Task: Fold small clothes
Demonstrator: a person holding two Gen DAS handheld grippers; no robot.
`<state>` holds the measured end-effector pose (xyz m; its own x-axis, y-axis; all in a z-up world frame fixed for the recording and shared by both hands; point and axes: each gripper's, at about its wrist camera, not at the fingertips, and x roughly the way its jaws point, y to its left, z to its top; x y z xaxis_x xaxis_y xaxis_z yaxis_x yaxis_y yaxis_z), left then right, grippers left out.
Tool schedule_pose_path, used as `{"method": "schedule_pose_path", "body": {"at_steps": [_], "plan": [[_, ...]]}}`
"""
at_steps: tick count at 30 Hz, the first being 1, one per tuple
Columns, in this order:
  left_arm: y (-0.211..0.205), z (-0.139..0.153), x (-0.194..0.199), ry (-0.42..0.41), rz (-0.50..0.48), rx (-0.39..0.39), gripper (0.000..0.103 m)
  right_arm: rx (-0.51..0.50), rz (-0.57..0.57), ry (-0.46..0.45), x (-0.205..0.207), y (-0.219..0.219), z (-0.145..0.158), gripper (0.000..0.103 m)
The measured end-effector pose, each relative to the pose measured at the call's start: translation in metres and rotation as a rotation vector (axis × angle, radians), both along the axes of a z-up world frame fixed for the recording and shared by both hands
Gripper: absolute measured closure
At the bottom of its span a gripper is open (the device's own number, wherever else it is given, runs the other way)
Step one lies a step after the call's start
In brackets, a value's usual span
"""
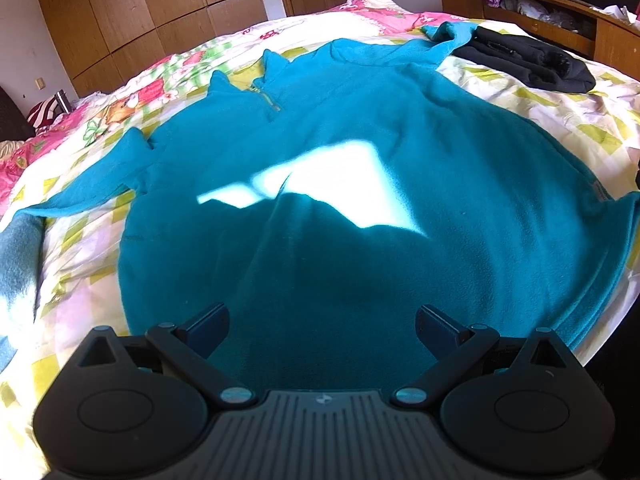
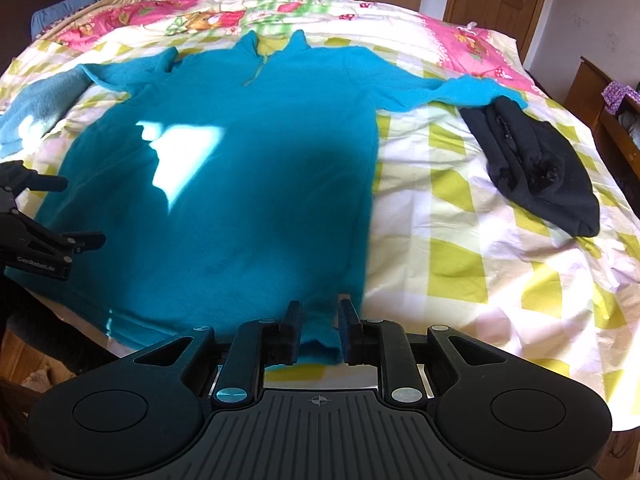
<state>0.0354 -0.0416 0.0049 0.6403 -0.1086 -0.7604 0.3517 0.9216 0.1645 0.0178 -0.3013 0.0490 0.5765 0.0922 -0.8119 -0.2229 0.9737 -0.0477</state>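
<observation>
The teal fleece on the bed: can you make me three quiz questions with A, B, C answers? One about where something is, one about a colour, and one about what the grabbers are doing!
1. Where does the black garment lie?
A. on top of the teal fleece's chest
B. on the quilt by the end of one sleeve
C. on the floor

2. What colour is the zip-neck fleece?
A. teal blue
B. red
C. white

3. How do the two grippers stand?
A. both wide open
B. both shut on cloth
C. left gripper wide open, right gripper closed onto the fleece's hem

Answers: 1 B, the black bundle sits off the fleece's body at the cuff. 2 A, the whole top is teal. 3 C, the left fingers stand far apart over the cloth and the right fingers have the hem corner between them.
</observation>
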Motion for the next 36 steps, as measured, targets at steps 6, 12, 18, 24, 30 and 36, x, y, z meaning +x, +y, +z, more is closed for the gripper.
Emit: {"method": "schedule_pose_path", "body": {"at_steps": [6, 12, 18, 24, 30, 36], "plan": [[0.029, -0.032, 0.016, 0.180, 0.037, 0.018, 0.000, 0.083, 0.087, 0.008, 0.048, 0.045, -0.003, 0.077], [0.066, 0.004, 0.064, 0.066, 0.098, -0.105, 0.000, 0.126, 0.192, -0.020, 0.155, 0.113, -0.026, 0.066], [0.086, 0.010, 0.168, -0.131, 0.169, -0.053, 0.000, 0.132, 0.080, -0.064, 0.280, 0.149, -0.055, 0.066], [0.109, 0.006, 0.283, -0.182, 0.245, -0.040, 0.000, 0.076, -0.050, -0.107, 0.372, 0.149, -0.067, 0.066], [0.139, -0.031, 0.368, -0.098, 0.357, 0.018, 0.000, 0.030, -0.087, -0.107, 0.428, 0.156, -0.086, 0.066], [0.176, -0.042, 0.403, -0.133, 0.462, 0.070, 0.000, 0.073, -0.128, -0.071, 0.472, 0.166, -0.091, 0.064]]}}
